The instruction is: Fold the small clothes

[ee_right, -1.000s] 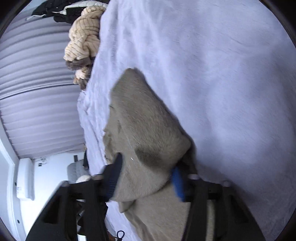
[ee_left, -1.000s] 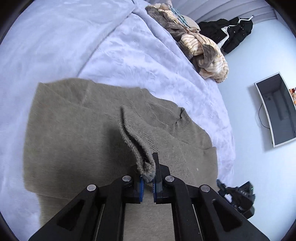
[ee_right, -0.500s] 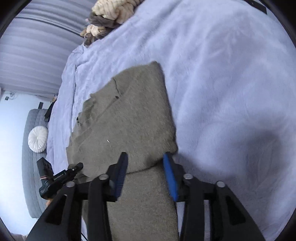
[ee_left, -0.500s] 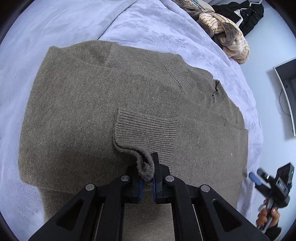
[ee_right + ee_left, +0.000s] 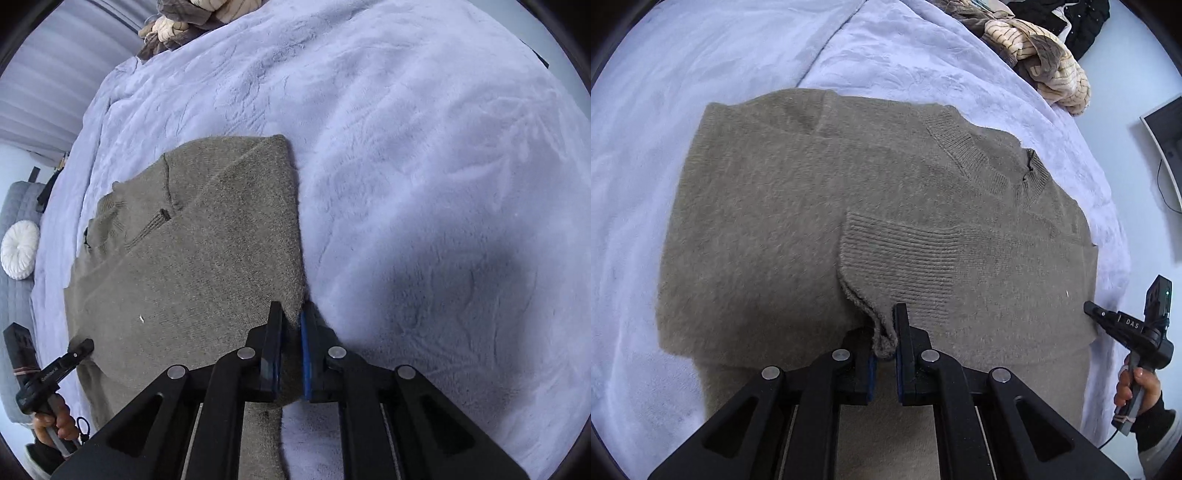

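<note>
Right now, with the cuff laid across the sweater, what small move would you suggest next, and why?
Probably open the left gripper and let go: the cuff already lies flat across the sweater, only its corner pinched. The right gripper grips the folded edge.

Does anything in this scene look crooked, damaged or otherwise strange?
Nothing looks damaged. The sweater lies flat on the blanket. The cuff lies on its chest, one corner pinched in the left gripper. The right gripper grips the sweater's folded edge.
</note>
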Demonstrator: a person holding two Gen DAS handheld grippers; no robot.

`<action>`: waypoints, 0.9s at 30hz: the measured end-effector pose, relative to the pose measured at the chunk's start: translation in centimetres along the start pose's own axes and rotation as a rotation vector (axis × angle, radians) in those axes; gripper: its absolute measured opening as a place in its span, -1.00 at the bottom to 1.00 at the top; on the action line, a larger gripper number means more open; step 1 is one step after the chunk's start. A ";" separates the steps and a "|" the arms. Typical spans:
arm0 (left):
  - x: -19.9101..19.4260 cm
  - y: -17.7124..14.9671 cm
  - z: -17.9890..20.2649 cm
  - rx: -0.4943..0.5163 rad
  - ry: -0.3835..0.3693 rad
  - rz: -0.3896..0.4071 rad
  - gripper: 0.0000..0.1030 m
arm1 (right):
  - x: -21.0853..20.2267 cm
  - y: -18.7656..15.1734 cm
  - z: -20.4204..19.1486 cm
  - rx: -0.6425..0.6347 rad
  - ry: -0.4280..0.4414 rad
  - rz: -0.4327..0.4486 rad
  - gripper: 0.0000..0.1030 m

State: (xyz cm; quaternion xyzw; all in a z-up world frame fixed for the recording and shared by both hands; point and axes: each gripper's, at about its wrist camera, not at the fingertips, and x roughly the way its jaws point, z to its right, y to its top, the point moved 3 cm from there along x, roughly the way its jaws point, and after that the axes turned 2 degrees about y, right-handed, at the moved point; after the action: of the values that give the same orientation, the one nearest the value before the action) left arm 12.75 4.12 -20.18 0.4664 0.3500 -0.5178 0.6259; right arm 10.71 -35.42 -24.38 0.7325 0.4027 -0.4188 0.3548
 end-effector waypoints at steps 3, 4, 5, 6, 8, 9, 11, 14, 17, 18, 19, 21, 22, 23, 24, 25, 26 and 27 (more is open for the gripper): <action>-1.2 -0.6 -0.5 0.032 0.041 -0.001 -0.85 | -0.7 -0.5 -0.4 -0.033 -0.040 0.013 -0.78; -1.6 -0.7 -0.7 0.037 0.048 -0.001 -0.85 | -1.1 -0.6 -0.4 -0.033 -0.055 0.017 -0.76; -2.1 -0.8 -0.9 0.039 0.059 0.001 -0.85 | -1.7 -0.7 -0.3 -0.024 -0.064 0.020 -0.64; -2.5 -0.8 -1.1 0.038 0.073 0.005 -0.85 | -2.5 -0.9 -0.2 -0.010 -0.066 0.027 -0.54; -3.8 -0.8 -1.7 0.027 0.100 0.027 -0.85 | -4.2 -1.7 0.0 0.036 -0.026 0.041 -0.50; -4.4 -0.7 -1.9 0.014 0.090 0.038 -0.85 | -4.9 -2.2 0.1 0.067 0.023 0.042 -0.40; -5.3 -0.7 -2.4 -0.001 0.076 0.055 -0.85 | -5.5 -3.8 0.2 0.143 0.149 0.017 -0.15; -5.6 -0.3 -1.7 0.024 0.066 0.069 -0.85 | -4.4 -5.5 0.7 0.258 0.252 -0.036 -0.09; -4.5 0.6 -0.3 0.042 0.063 0.064 -0.85 | -2.4 -5.8 1.4 0.380 0.292 -0.040 -0.08; -4.0 0.7 0.0 0.048 0.068 0.062 -0.85 | -2.0 -5.6 1.4 0.402 0.297 -0.027 -0.14; -3.5 1.0 0.5 0.052 0.081 0.060 -0.85 | -1.8 -5.4 1.4 0.413 0.296 -0.011 -0.34; -1.8 1.0 0.7 0.064 0.133 0.035 -0.85 | -1.8 -4.9 1.2 0.377 0.240 -0.005 -0.88; -0.7 0.7 0.2 0.063 0.164 0.007 -0.85 | -1.7 -4.8 0.9 0.321 0.183 -0.003 -0.88; 0.0 0.5 0.1 0.061 0.169 -0.001 -0.85 | -1.4 -4.6 0.5 0.267 0.139 -0.008 -0.89; 0.2 0.3 -0.1 0.061 0.176 0.005 -0.85 | -1.2 -4.8 0.2 0.222 0.111 -0.017 -0.89; 0.1 0.2 -0.3 0.067 0.189 0.015 -0.85 | -1.1 -5.0 -0.1 0.193 0.093 -0.026 -0.89; 0.0 0.1 -0.3 0.072 0.187 0.015 -0.85 | -1.2 -5.1 -0.3 0.178 0.079 -0.031 -0.91; -0.2 0.1 -0.4 0.071 0.184 0.014 -0.85 | -1.4 -5.2 -0.3 0.174 0.072 -0.032 -0.91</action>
State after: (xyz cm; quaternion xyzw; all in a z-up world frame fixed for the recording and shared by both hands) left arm 12.86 4.59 -20.11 0.5361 0.3842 -0.4806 0.5780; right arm 5.75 -33.32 -23.96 0.7685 0.3890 -0.4314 0.2682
